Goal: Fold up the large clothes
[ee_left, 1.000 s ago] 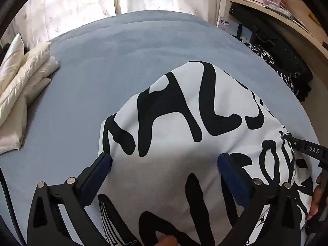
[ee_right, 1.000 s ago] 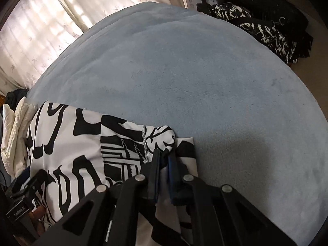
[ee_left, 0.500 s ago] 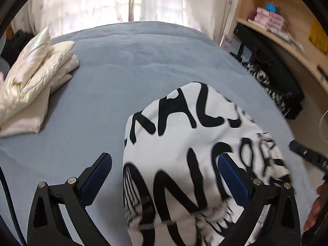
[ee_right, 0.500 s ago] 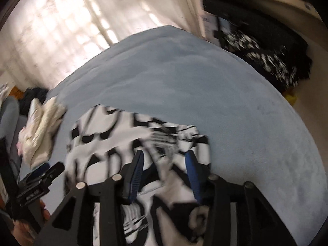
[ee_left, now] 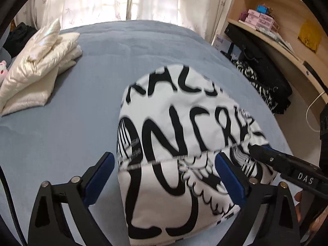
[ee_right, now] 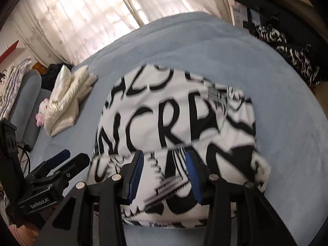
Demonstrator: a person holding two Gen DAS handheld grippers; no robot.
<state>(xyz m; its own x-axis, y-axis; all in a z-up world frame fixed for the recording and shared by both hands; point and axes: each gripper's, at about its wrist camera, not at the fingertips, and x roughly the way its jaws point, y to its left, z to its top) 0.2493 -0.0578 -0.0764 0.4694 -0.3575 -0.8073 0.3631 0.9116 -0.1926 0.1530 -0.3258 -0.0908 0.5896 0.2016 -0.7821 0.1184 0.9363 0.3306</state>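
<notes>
Two grippers: both free of cloth.
Left hand-held gripper point(ee_left: 164, 176): jaws wide, closing slightly, nothing pinched.
Right hand-held gripper point(ee_right: 165, 174): jaws part-way apart above the garment.
Garment point(ee_left: 180, 143): black-and-white, folded compact on the bed point(ee_left: 82, 102).
Done: main folds look finished.
Left: perhaps stacking beside the cream jacket point(ee_left: 34, 69).

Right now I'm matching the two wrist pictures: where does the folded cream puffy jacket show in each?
Left wrist: the folded cream puffy jacket lies upper left on the blue bed.
Right wrist: it lies left of centre.
Shared landmark: the black-and-white lettered garment, right of the jacket in both views.
</notes>
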